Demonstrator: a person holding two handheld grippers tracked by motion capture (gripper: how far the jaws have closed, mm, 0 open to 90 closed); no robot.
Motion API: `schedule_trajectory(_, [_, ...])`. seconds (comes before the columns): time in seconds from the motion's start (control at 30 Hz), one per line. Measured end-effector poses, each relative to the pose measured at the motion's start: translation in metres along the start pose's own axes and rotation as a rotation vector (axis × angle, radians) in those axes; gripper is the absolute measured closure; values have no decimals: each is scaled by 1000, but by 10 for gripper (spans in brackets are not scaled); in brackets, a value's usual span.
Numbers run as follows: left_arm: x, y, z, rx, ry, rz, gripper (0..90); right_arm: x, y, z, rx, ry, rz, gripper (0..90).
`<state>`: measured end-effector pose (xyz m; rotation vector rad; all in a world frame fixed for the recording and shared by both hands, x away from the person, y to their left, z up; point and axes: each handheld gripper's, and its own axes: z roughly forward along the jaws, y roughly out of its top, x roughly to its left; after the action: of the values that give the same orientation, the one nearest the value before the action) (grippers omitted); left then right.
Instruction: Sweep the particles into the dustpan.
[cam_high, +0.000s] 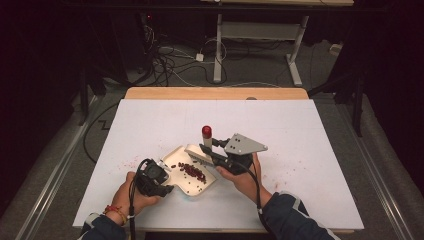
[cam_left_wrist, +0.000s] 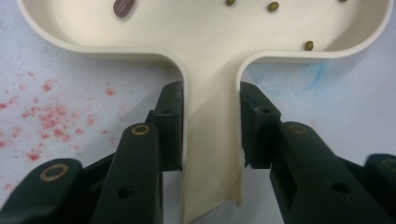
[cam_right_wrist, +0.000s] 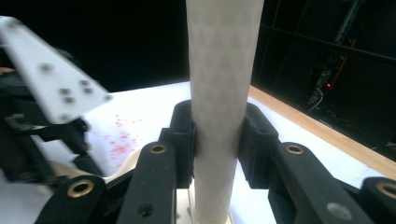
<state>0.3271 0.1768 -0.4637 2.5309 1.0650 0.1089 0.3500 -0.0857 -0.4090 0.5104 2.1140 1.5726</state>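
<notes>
The left gripper (cam_left_wrist: 211, 126) is clamped on the flat handle (cam_left_wrist: 211, 140) of a cream plastic dustpan-shaped tray (cam_high: 196, 189); in the left gripper view both black jaws press against the handle's raised edges. The tray lies on the white table sheet (cam_high: 310, 150) near the front edge, slightly left of centre, its handle pointing to the person's left hand (cam_high: 131, 196).

The right gripper (cam_high: 212, 149) is closed on the pale textured cylindrical handle (cam_right_wrist: 223, 93) of a small brush with a red cap (cam_high: 206, 132). In the right gripper view the jaws grip the shaft from both sides. In the high view the brush stands nearly upright over the far right part of the tray, its cream head (cam_high: 198, 153) at the tray's rim.

Inside the tray lies a cluster of dark red beans (cam_high: 192, 171), with a few small green beans (cam_left_wrist: 273, 6) scattered apart. Red stains (cam_left_wrist: 46, 114) mark the sheet to the left of the tray.

Judged step — sweeping or gathering beans with the brush while the tray is held steady. The next move likely calls for a firm left hold — the tray must not slide — and a low, short brush stroke, so that no beans are flicked over the low rim.
</notes>
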Motion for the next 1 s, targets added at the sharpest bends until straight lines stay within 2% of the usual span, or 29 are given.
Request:
schedule_trajectory(0.1, [-1, 0, 0, 1, 4, 0, 636, 13, 2, -5, -11, 22, -1, 700])
schedule_trajectory(0.23, [-1, 0, 0, -1, 6, -1, 636, 22, 5, -10, -25, 31, -34, 700])
schedule_trajectory(0.33, [-1, 0, 0, 5, 8, 7, 636, 19, 9, -16, -53, 6, -47, 700])
schedule_trajectory(0.47, [-1, -1, -1, 11, 10, 13, 637, 8, 14, -30, -69, -32, -40, 700])
schedule_trajectory(0.6, [-1, -2, -1, 13, 12, 14, 637, -5, 12, -42, -36, -91, -32, 700])
schedule_trajectory(0.73, [-4, -2, -2, 20, 28, 25, 637, -5, 2, -48, 24, -104, -30, 700])
schedule_trajectory(0.83, [-6, -3, -2, 19, 33, 25, 637, 1, -4, -49, 58, -82, -29, 700])
schedule_trajectory(1.0, [-6, -3, -3, 18, 36, 23, 637, 16, -4, -49, 67, -45, -36, 700])
